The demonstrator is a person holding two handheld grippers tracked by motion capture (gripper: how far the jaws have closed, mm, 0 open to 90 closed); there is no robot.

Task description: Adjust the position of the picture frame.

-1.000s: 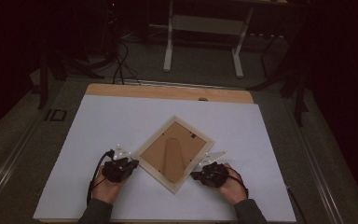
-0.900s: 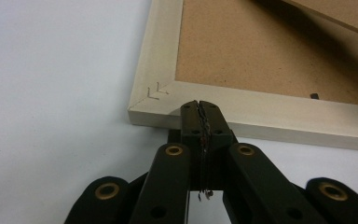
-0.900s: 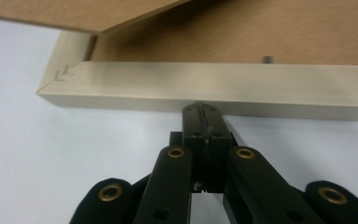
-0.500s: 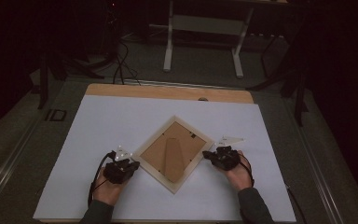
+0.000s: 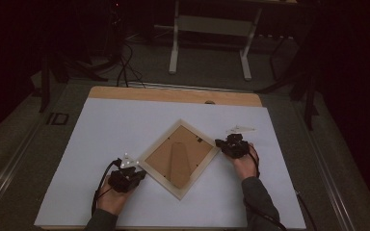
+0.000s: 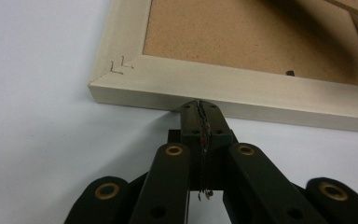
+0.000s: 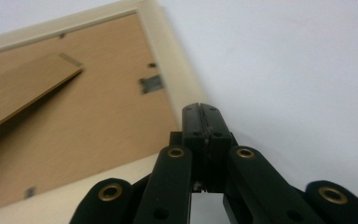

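A pale wooden picture frame (image 5: 179, 155) lies face down on the white table sheet (image 5: 125, 125), turned like a diamond, its brown backing and stand leg up. My left gripper (image 5: 136, 174) is shut, its tips against the frame's lower left edge (image 6: 242, 100); in the left gripper view the closed jaws (image 6: 199, 106) meet that rail near a corner. My right gripper (image 5: 220, 143) is shut at the frame's right corner; in the right gripper view its closed tips (image 7: 199, 111) lie over the frame's rail (image 7: 168, 70). Nothing is held between either pair of jaws.
The white sheet covers a wooden tabletop (image 5: 173, 95) whose far edge shows bare. Behind the table stand a white desk's legs (image 5: 175, 48) and dark cables (image 5: 125, 62) on the floor. A small clear piece (image 5: 240, 130) sits just beyond my right gripper.
My right gripper has moved up along the frame's lower right edge toward its right corner, away from the person. The left gripper and the frame have kept still.
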